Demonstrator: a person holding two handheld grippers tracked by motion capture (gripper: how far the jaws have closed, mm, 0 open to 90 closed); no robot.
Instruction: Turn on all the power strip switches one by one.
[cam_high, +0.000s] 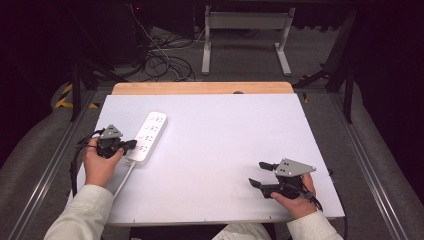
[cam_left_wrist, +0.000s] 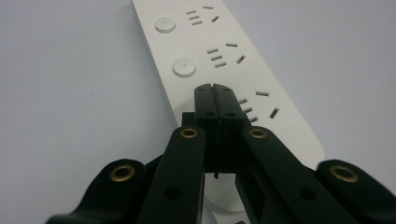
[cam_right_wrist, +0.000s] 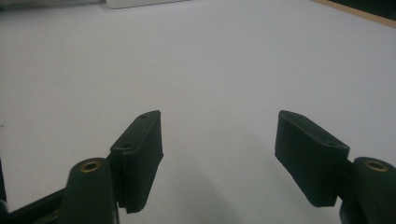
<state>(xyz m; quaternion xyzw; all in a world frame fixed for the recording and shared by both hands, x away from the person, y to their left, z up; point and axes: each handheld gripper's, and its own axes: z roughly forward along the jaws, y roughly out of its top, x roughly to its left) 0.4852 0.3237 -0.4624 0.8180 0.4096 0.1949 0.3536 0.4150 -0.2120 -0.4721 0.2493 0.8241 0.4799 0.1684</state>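
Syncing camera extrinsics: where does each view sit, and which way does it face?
High view: above the person's side, looking forward and down at the white table; both forearms, left gripper, right gripper.
Left gripper view: along pressed-together jaws, over the power strip.
Right gripper view: along spread jaws, over bare tabletop.
Shared: high and left gripper views both show the power strip.

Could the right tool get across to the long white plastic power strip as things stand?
Probably yes. The right tool is open above bare white tabletop, with nothing between it and the white power strip. The shut left tool sits over the strip's near end, crowding that part.
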